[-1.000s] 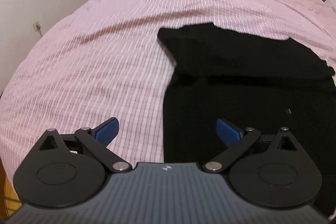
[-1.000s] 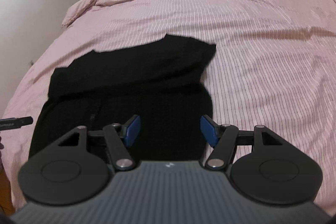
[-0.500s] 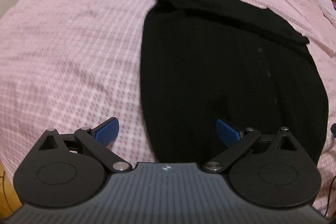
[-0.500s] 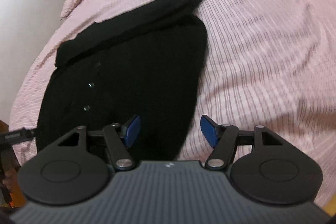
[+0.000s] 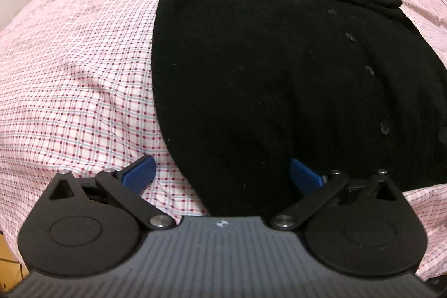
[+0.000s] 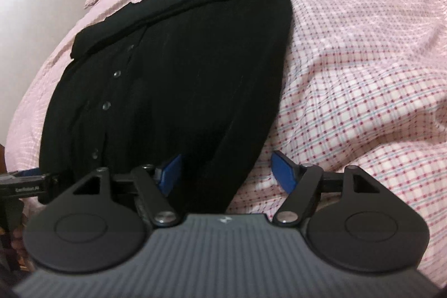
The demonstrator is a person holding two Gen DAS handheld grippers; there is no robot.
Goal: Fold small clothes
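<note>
**A:** Where is the garment lying, and why are both tools hanging so low over it?

**B:** The black cardigan (image 5: 265, 80) is lying flat on the bed (image 5: 78, 74), on the pink checked cover, its button row running up the middle and the sleeves folded across its far end. The left gripper (image 5: 220, 172) is hovering over the cardigan's near left corner; the right gripper (image 6: 226, 168) is hovering over its near right corner. I judge they are lining up on the hem so it can be lifted and carried toward the sleeves.

**A:** Are the fingers gripping anything?

**B:** No. On both tools the blue fingers (image 5: 138, 172) are standing spread wide, released, with the cloth's side edge lying between them and nothing pinched. One finger of each is sitting over the cardigan, the other over bare cover beside it.

**A:** Any writing?

**B:** A small pale logo is showing on each grey gripper body. White lettering is also showing on a black bar (image 6: 25, 183) left of the cardigan's near edge, too blurred to read.
</note>
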